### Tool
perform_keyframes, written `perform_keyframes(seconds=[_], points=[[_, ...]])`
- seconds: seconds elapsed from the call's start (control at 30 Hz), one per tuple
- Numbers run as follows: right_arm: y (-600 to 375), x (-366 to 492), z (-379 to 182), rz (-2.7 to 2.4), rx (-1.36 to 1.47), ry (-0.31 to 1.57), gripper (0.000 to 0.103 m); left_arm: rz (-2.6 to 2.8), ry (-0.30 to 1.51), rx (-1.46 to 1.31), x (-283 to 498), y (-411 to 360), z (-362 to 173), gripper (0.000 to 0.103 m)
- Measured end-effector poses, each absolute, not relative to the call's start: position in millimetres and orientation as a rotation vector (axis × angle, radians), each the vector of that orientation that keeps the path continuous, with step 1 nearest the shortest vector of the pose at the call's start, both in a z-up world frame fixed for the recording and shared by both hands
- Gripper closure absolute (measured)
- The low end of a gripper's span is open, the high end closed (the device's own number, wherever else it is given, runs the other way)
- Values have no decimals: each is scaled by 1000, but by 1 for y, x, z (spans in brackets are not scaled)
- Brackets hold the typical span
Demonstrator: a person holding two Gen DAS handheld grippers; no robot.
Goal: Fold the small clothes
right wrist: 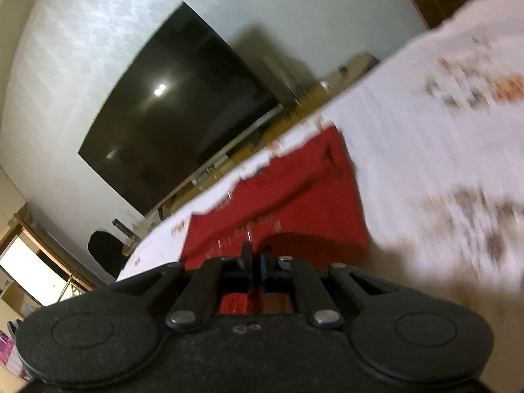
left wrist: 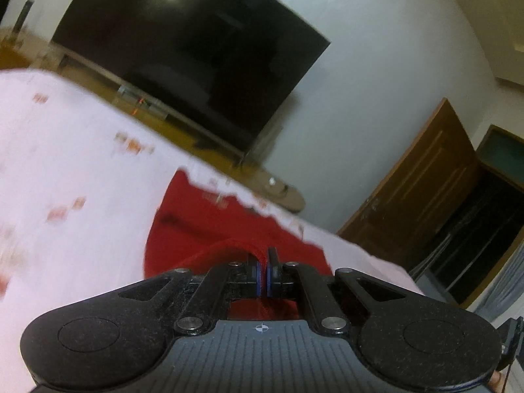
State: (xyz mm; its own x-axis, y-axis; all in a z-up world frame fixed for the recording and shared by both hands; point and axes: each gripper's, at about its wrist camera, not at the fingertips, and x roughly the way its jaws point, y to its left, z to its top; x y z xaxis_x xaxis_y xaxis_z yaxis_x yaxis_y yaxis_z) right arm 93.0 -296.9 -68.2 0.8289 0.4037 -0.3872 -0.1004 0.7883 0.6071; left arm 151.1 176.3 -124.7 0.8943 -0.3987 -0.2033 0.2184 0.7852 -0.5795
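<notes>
- Through the left wrist camera: one red garment (left wrist: 209, 226) lies on one pale printed cloth (left wrist: 65, 150) that covers the surface; both are blurred.
- One left gripper (left wrist: 262, 267) shows at the bottom of this view, its jaws pressed together on a raised red edge of the garment, which loops up between the blue pads (left wrist: 258, 270).
- One large dark television (left wrist: 196, 59) stands against the pale wall on one low wooden cabinet (left wrist: 183, 127), with a bright reflection of light near its top.
- Only this view shows one brown wooden door (left wrist: 416, 196) and, beside it, a dark doorway (left wrist: 481, 229) at the right.
- Through the right wrist camera: the same one red garment (right wrist: 281, 196) stretches away from the lens over the printed cloth (right wrist: 442, 131), which smears into blur at the right.
- One right gripper (right wrist: 257, 262) fills the lower frame, jaws drawn together with red fabric caught between them; more red shows through the gap behind the fingers.
- The one television (right wrist: 183, 114) appears again, tilted.
- Only this view shows one black chair (right wrist: 106, 252) at the far end of the cloth and wooden shelving (right wrist: 36, 262) with a bright panel at the lower left.
- Neither camera shows the other gripper.
</notes>
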Motion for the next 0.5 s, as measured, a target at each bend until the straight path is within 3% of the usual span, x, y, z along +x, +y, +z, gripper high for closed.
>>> perform_keyframes(seconds=[0.23,0.5], points=[[-301,183,-37,313,555,467,98,-334,298,-529,244,169,-84,100],[-309,293,-51,314,564,490,98,-303,370,-517,362,158,-89,100]])
